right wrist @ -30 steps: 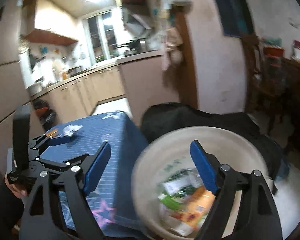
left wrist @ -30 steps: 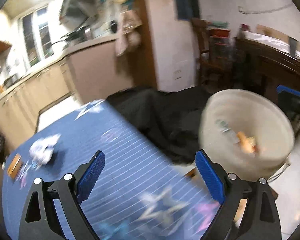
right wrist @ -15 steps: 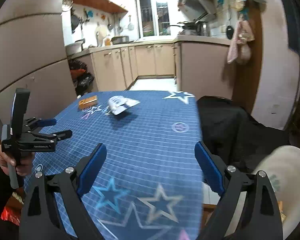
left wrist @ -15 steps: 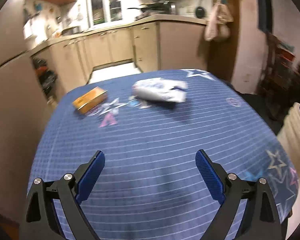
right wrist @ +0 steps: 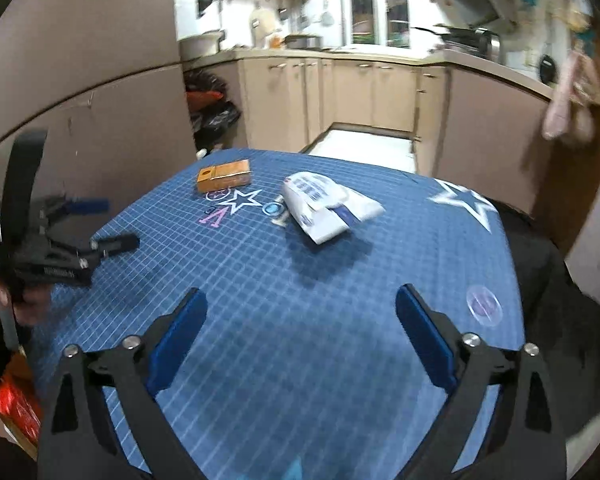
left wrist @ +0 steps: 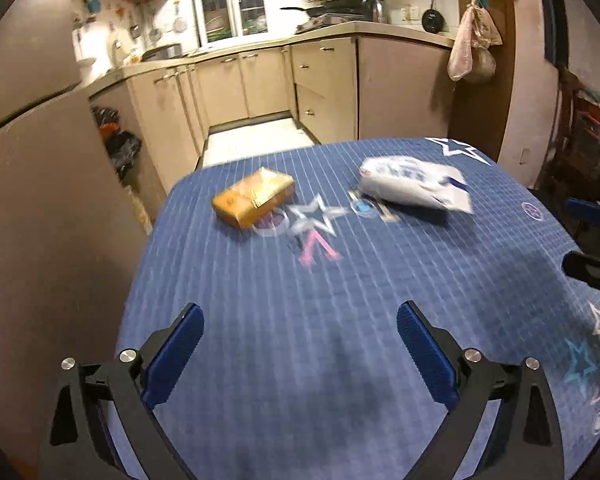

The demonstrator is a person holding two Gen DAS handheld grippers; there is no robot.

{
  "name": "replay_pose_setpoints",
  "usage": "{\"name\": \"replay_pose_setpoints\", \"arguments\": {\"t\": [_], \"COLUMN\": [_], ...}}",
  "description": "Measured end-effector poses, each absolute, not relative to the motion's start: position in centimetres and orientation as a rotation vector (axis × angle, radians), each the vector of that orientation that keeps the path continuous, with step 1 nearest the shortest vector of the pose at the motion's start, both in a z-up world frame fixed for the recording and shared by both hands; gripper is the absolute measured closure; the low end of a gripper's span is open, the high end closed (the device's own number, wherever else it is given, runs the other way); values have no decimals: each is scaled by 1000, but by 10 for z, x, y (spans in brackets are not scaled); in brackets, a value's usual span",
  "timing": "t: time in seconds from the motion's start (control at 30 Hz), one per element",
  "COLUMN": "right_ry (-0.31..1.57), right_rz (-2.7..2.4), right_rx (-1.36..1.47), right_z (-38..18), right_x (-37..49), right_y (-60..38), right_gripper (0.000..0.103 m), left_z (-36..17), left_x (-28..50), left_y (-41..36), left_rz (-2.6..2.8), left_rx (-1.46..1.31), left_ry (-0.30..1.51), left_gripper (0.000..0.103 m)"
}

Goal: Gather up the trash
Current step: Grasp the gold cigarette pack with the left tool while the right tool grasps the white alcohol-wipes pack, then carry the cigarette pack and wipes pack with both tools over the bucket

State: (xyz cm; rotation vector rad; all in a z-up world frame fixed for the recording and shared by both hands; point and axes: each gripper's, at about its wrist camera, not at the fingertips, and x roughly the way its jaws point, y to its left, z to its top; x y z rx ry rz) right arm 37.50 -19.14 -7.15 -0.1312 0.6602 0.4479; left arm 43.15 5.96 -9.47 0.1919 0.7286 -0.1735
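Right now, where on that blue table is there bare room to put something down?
The near half of the blue tablecloth, between the open right tongs and the white packet, is bare. So is the right side around the big star. The far end is crowded: the orange box and packet lie close together.

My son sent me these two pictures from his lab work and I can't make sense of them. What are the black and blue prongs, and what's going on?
No robot here: a person holds a two-finger gripper in each hand, each carrying a fisheye camera looking along its fingers. One picture is from the left gripper, the other from the right gripper. Both are open and hold nothing. On the blue tablecloth lie an orange box and a white wrapper, trash to collect. The right view also shows the left gripper from the side.
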Motion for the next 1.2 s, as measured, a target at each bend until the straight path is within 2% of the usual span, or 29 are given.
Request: {"name": "replay_pose_setpoints", "arguments": {"t": [0.27,0.67,0.73,0.77,0.8,0.83,0.87,1.0,1.2], "right_ry": [776,1061,1082,1057,1044,1033,1018,968,893], "right_rz": [613,695,710,697,688,680,655,563,509], "right_rx": [-341,-498,-455,-423,-408,-382,-338,-188,28], "right_z": [-70,-114,-120,-118,-116,-115,-115,-109,-94], "right_x": [488,573,575,573,570,566,558,524,451], "right_y": [-156,-133,-135,-138,-141,-146,-152,-181,-216], "right_gripper": [6,6,16,23,33,42,46,55,55], "left_z": [-109,-147,-149,-149,-148,-147,-148,-145,-116], "left_x": [561,637,643,644,641,639,632,602,532], "left_y": [85,84,88,88,89,90,88,83,71], "left_rz": [-306,-477,-493,-508,-523,-508,-483,-450,-361], "left_rx": [365,454,407,384,357,357,370,362,314], "left_ry": [763,821,830,837,835,830,808,772,710], "left_gripper": [5,4,7,25,37,39,43,44,44]}}
